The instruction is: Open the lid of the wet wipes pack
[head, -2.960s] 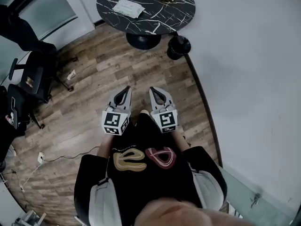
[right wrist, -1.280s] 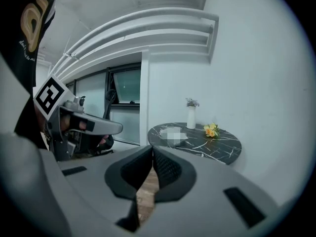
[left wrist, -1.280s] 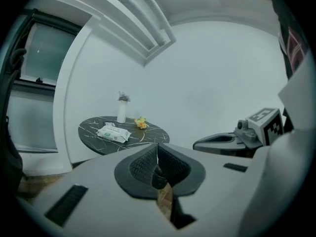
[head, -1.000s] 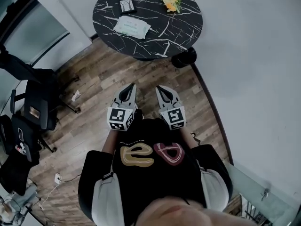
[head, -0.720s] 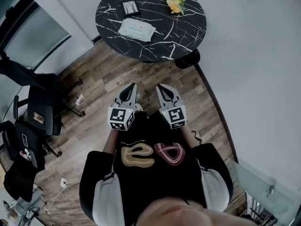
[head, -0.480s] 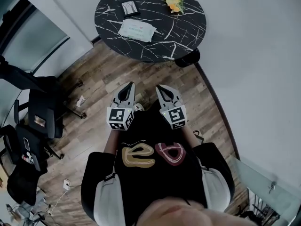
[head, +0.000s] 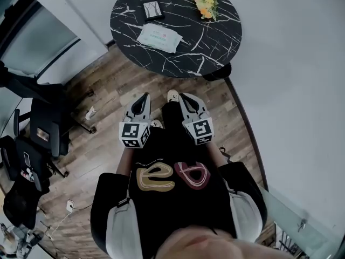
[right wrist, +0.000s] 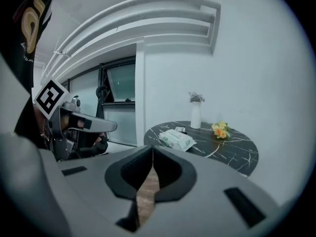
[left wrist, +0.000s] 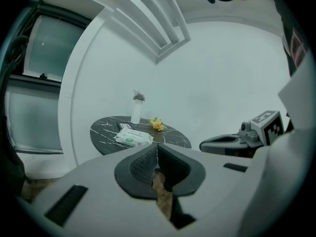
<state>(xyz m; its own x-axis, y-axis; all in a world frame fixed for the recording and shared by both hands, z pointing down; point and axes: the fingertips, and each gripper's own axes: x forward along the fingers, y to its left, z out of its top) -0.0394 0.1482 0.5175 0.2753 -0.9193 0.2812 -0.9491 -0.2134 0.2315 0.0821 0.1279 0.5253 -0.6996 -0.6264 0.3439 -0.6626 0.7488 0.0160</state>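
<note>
A white wet wipes pack lies flat on the round black marble table, toward its left side; it also shows ahead in the left gripper view and the right gripper view. Both grippers are held in front of the person's chest, well short of the table. The left gripper has its jaws together with nothing between them. The right gripper is likewise shut and empty.
On the table stand a white vase, yellow flowers and a small dark box. A black office chair stands at the left on the wooden floor. A white wall runs along the right.
The person has stepped toward the table, which now lies closer and lower in the head view. Both grippers travelled forward with the body, still shut and side by side.
</note>
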